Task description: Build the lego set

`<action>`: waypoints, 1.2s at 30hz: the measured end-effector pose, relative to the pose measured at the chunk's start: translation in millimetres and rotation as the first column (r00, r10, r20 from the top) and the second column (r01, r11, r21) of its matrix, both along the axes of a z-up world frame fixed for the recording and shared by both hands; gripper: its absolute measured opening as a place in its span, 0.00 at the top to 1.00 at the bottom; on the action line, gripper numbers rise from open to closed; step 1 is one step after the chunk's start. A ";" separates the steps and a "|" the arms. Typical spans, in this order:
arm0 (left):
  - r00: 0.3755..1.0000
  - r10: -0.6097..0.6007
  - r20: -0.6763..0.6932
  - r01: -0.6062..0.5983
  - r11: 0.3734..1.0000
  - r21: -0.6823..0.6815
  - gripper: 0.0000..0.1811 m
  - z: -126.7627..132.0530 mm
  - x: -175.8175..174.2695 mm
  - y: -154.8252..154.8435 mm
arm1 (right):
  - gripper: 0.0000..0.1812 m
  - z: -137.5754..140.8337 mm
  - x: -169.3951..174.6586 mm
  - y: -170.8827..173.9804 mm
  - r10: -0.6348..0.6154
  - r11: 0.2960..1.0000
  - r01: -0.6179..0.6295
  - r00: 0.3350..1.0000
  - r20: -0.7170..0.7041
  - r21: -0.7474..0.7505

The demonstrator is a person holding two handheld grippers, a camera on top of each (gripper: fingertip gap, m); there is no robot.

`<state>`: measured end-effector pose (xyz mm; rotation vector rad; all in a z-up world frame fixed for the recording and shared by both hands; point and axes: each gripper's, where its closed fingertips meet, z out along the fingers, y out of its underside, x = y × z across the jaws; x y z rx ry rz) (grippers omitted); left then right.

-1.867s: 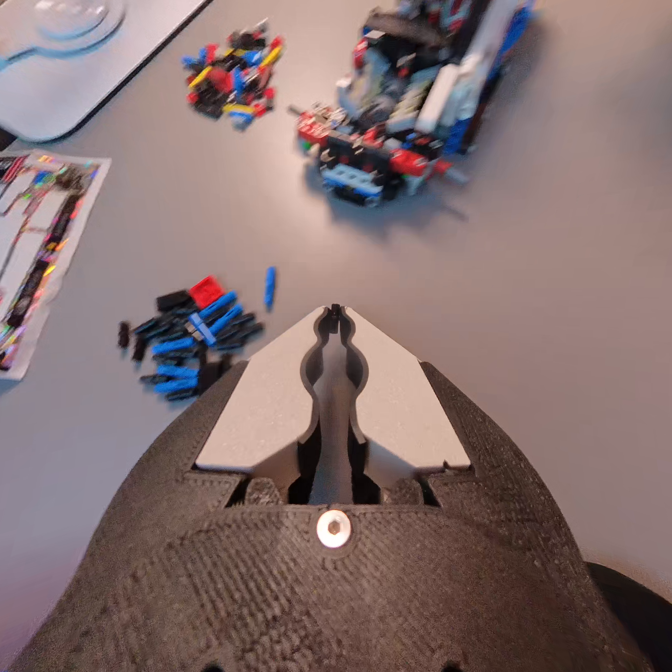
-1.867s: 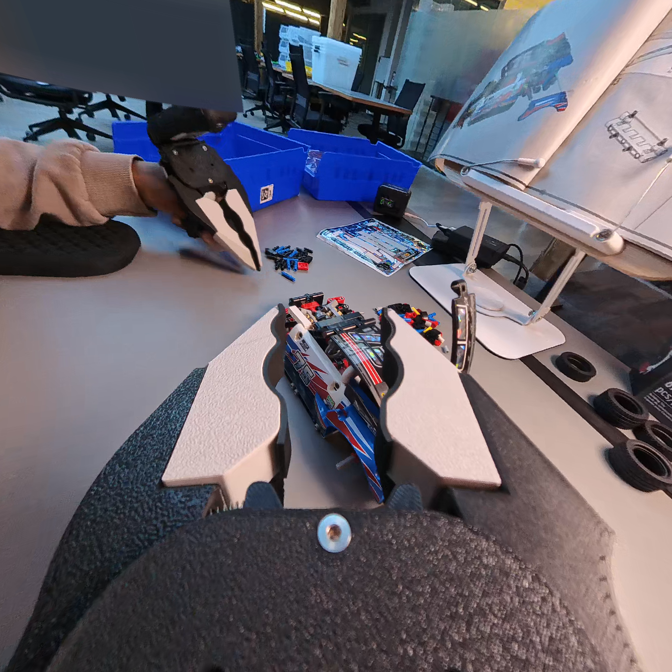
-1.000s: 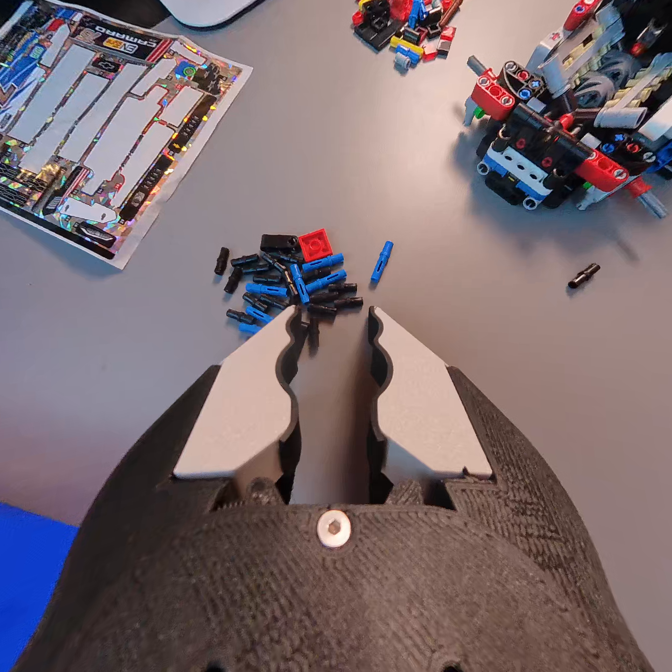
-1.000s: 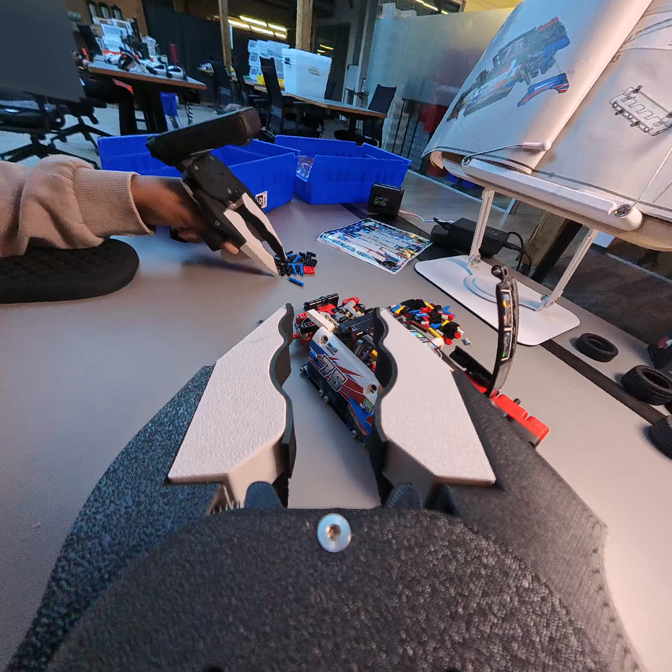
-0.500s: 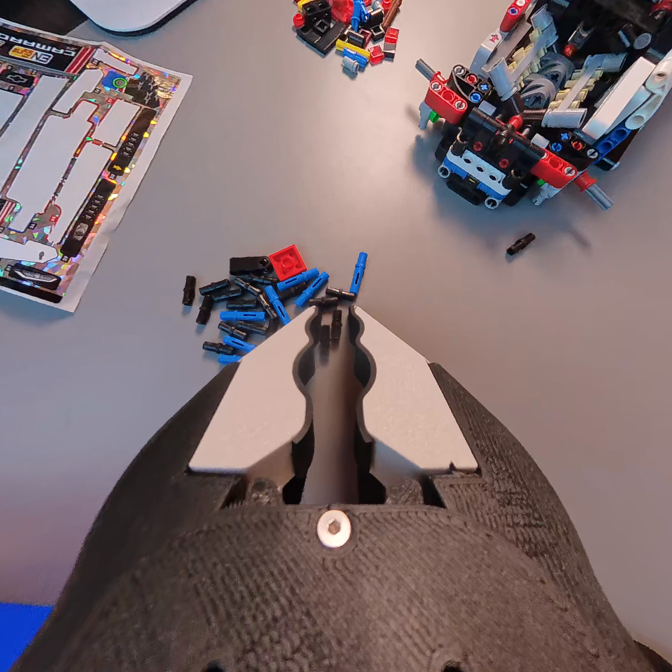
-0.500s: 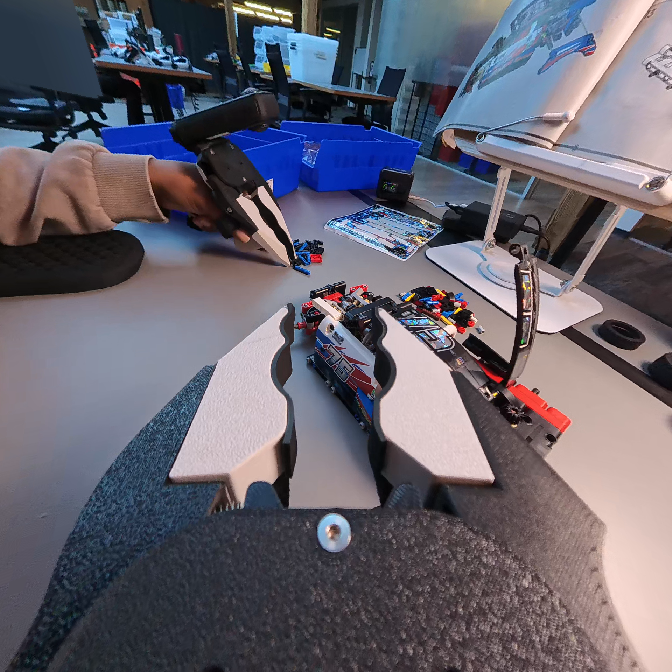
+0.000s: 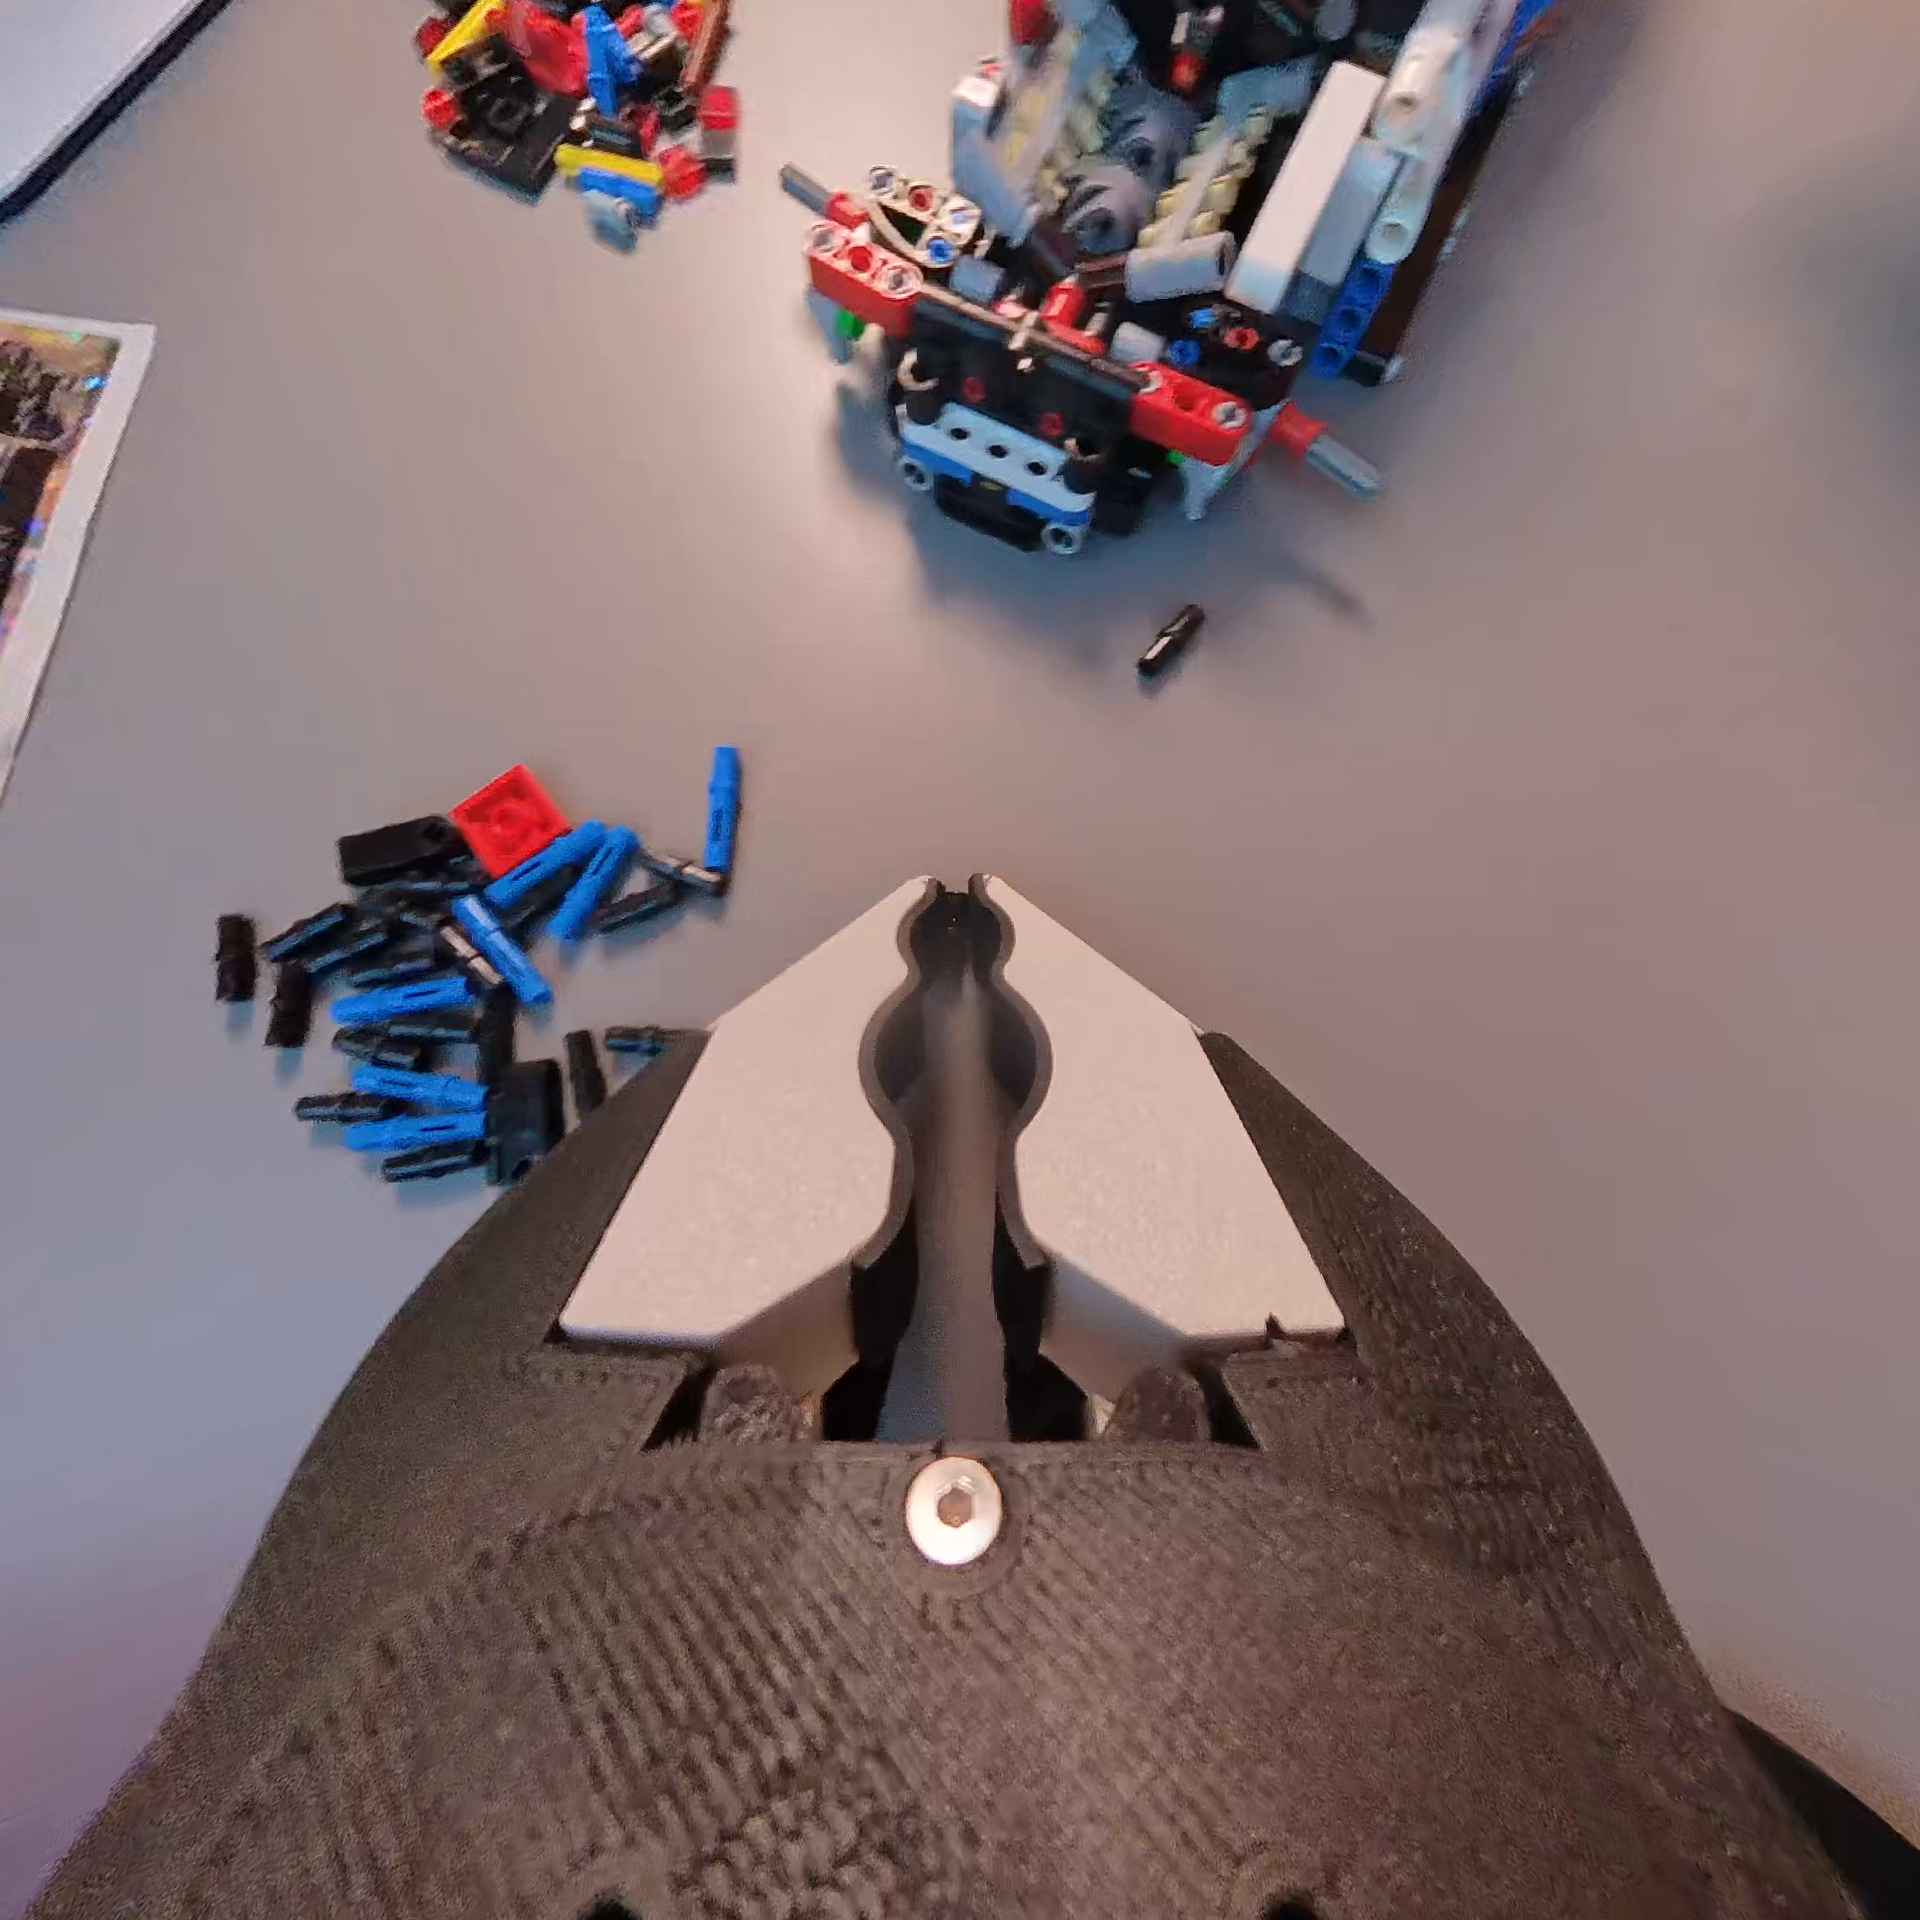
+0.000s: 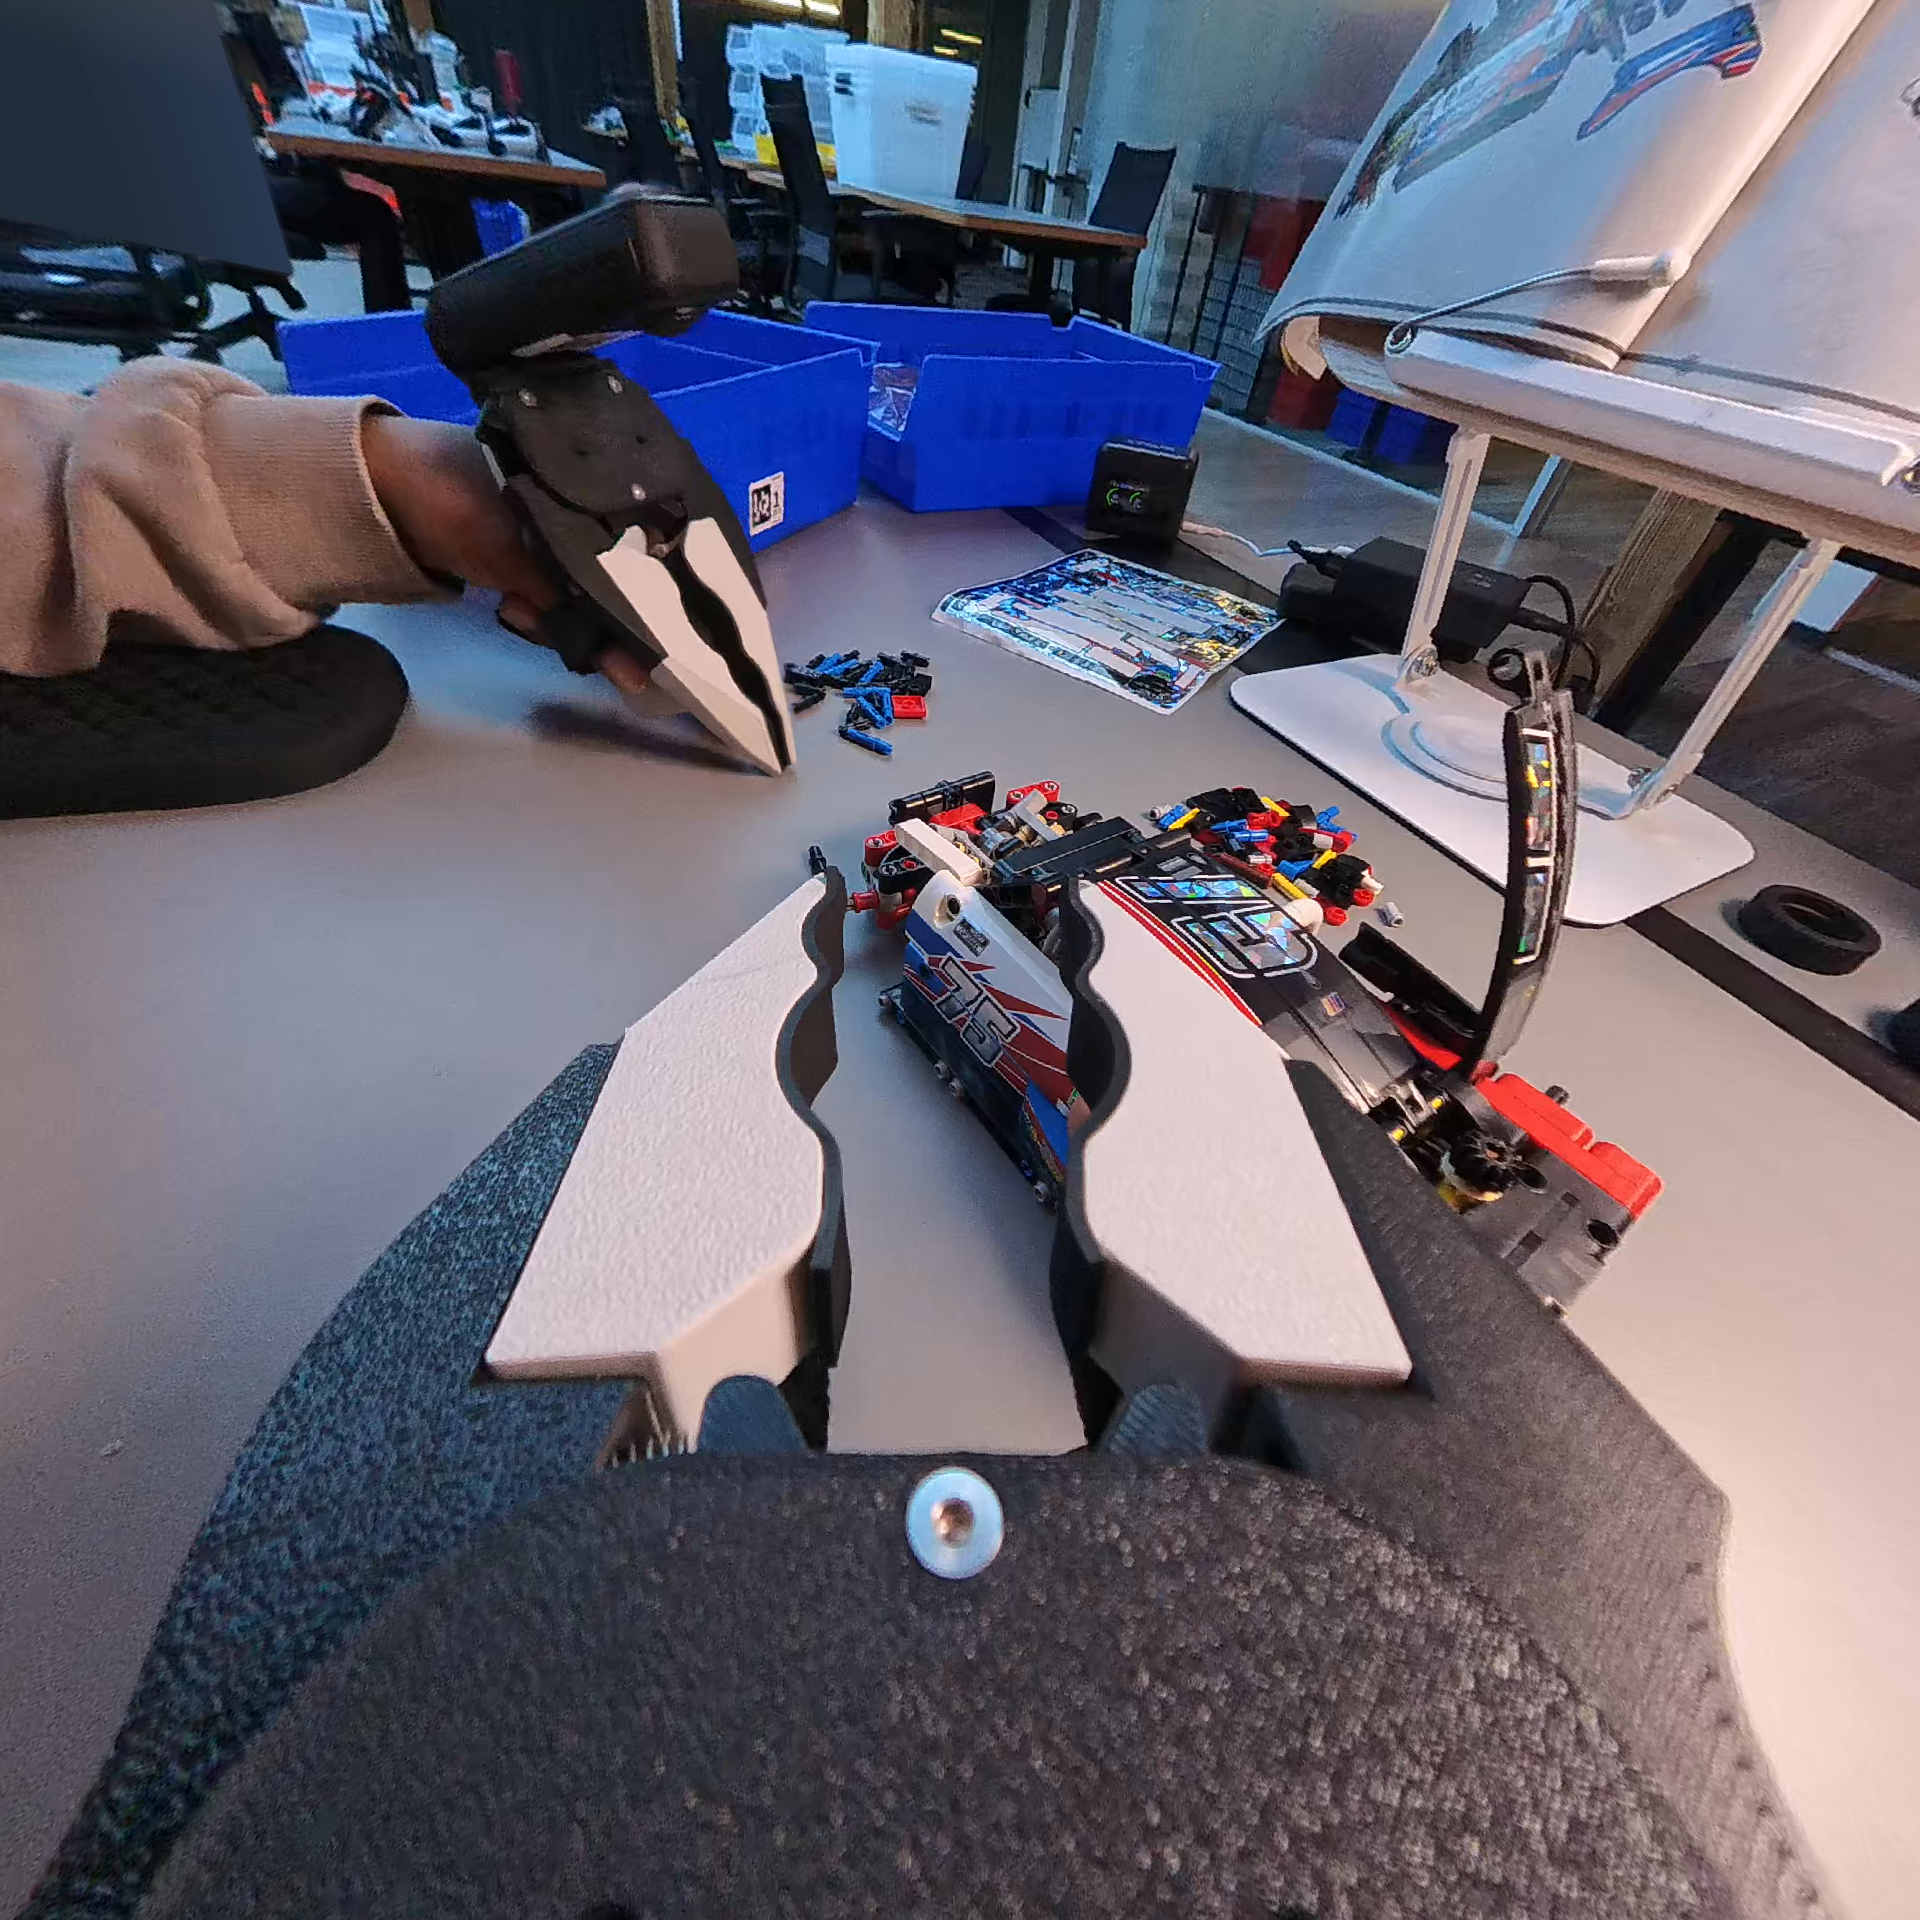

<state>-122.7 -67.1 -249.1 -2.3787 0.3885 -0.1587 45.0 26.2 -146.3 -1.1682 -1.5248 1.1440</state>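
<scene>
The partly built lego car (image 7: 1091,312) lies on the grey table, with white, blue and red panels in the right wrist view (image 8: 997,997). My left gripper (image 7: 954,902) is shut on a small black pin, just right of the pile of blue and black pins (image 7: 436,997). It hovers low over the table in the right wrist view (image 8: 774,753), beside that pile (image 8: 862,691). My right gripper (image 8: 951,914) is open and empty, its fingers in front of the car's side. A loose black pin (image 7: 1169,639) lies near the car's front.
A mixed pile of coloured parts (image 7: 582,94) lies beyond the car. A foil sticker sheet (image 8: 1101,623), a white book stand (image 8: 1455,748) with the manual, blue bins (image 8: 810,416), a black tyre (image 8: 1808,925) and a black wrist pad (image 8: 187,717) surround the work area.
My left gripper went open to the pin pile, closed on a black pin and drew back to the right. A black pin now lies by the car. My right gripper stayed open.
</scene>
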 end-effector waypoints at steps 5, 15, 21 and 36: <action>0.989 -0.145 -0.042 0.146 0.989 0.027 0.99 0.4 49.9 5.5 | 0.79 -0.6 0.0 -1.3 0.006 1.000 -0.006 1.000 0.002 -0.002; 0.947 -0.314 -0.073 0.321 0.941 0.105 0.83 12.3 96.1 12.1 | 0.79 -0.9 2.2 0.2 0.008 1.000 -0.008 1.000 0.001 -0.004; 0.959 -0.283 0.007 0.281 0.953 0.118 0.71 20.4 75.7 5.0 | 0.79 -3.7 1.4 -1.8 0.019 1.000 -0.019 1.000 0.010 -0.010; 0.929 -0.370 0.014 0.370 0.929 -0.024 0.92 0.2 87.7 20.1 | 0.79 -9.3 0.4 -3.4 0.028 1.000 -0.028 0.999 0.027 -0.012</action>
